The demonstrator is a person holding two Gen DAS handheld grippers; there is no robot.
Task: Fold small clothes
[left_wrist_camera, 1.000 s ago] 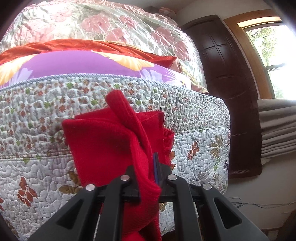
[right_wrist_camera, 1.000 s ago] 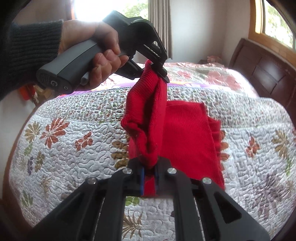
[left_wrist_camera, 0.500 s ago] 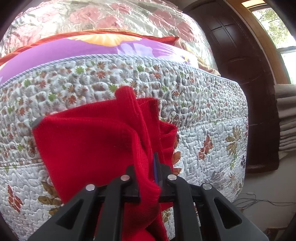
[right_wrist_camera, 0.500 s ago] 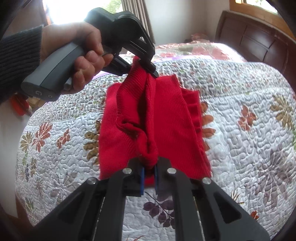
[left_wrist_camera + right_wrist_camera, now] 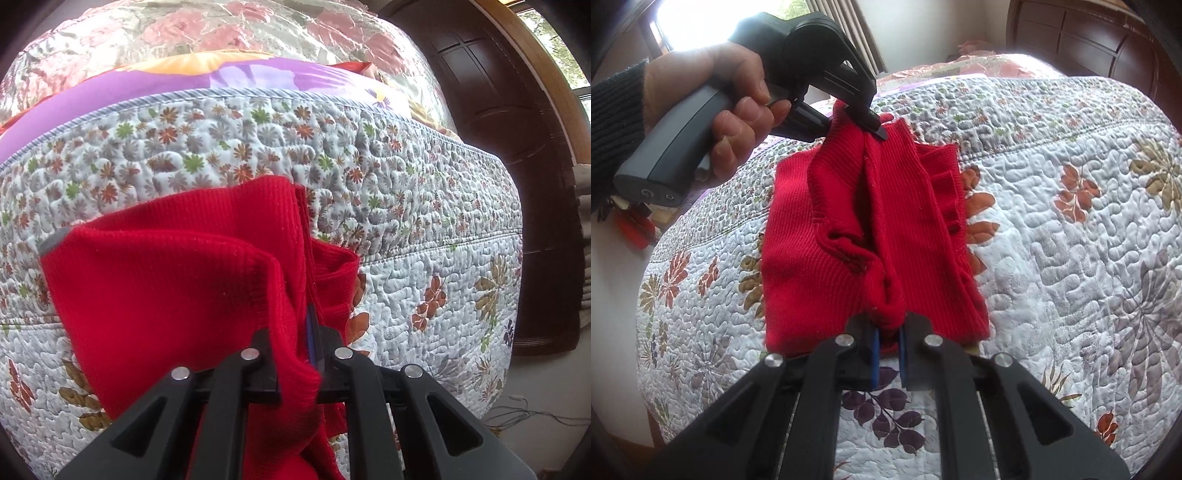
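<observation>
A small red knitted garment (image 5: 886,229) lies partly folded on the quilted bedspread (image 5: 1071,221). My right gripper (image 5: 886,332) is shut on its near edge, where a bunch of cloth sits between the blue pads. At the far edge my left gripper (image 5: 875,127) is shut on a raised ridge of the same garment, held by a person's hand (image 5: 738,99). In the left wrist view the red garment (image 5: 177,280) spreads left over the quilt, and the left gripper (image 5: 299,354) pinches a fold of it.
The floral quilt (image 5: 406,192) covers the whole bed. Purple and orange bedding (image 5: 184,85) and a shiny floral cover lie further back. A dark wooden headboard (image 5: 517,147) stands on the right, with cables on the floor below it.
Both grippers have come down with the garment. It hung over the bed's side a second ago and now lies spread across the top of the quilt, the left panel laid out flat.
</observation>
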